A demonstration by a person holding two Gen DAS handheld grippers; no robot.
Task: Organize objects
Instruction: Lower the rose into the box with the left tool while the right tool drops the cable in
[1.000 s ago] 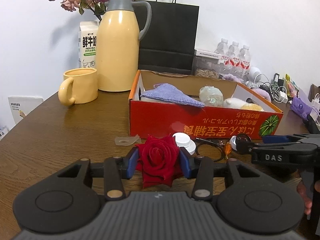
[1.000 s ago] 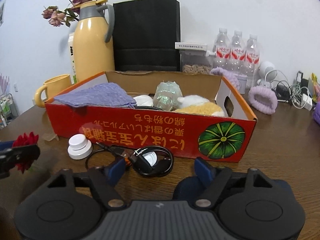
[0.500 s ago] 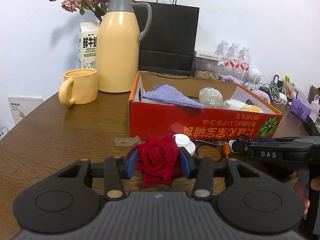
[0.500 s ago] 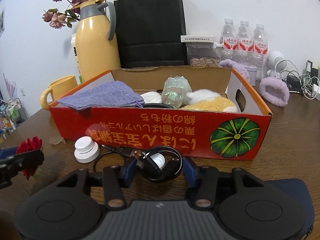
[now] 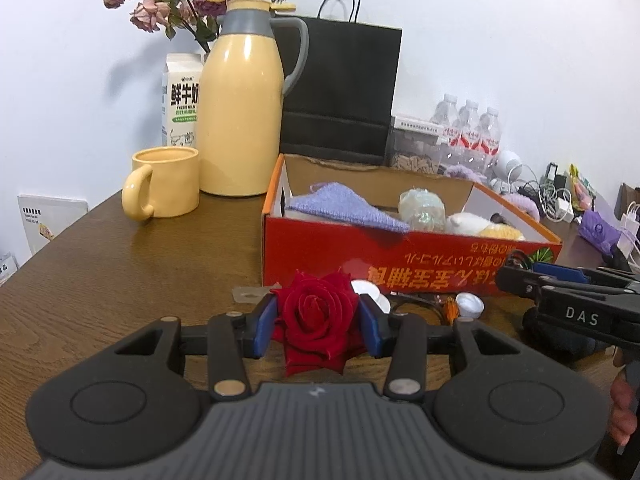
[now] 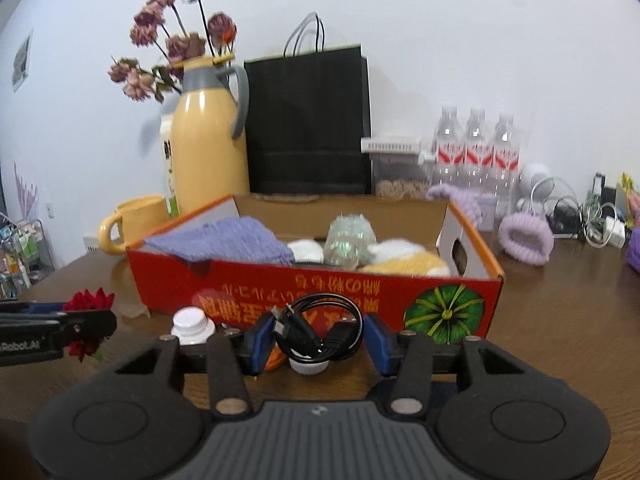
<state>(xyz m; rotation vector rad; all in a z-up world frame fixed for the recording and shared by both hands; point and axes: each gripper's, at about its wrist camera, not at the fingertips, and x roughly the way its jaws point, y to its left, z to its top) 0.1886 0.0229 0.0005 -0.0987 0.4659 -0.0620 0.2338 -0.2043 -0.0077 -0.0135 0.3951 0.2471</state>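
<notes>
My left gripper (image 5: 316, 320) is shut on a red rose (image 5: 316, 322) and holds it just above the wooden table, in front of the red cardboard box (image 5: 400, 268). My right gripper (image 6: 318, 338) is shut on a coiled black cable (image 6: 320, 332) and holds it lifted before the box's front wall (image 6: 320, 292). The rose also shows at the left of the right wrist view (image 6: 86, 312). The box holds a purple cloth (image 6: 224, 242), a pale green ball (image 6: 350, 242) and a white and yellow plush (image 6: 400, 260).
A white cap (image 6: 192, 324) and another small white cap (image 5: 468, 302) lie on the table before the box. Behind stand a yellow mug (image 5: 164, 188), yellow thermos (image 5: 240, 120), milk carton (image 5: 180, 96), black paper bag (image 5: 340, 92), water bottles (image 6: 476, 148) and tangled chargers (image 5: 552, 196).
My right gripper closed on the black cable and lifted it off the table. My left gripper rose slightly with the rose still in it.
</notes>
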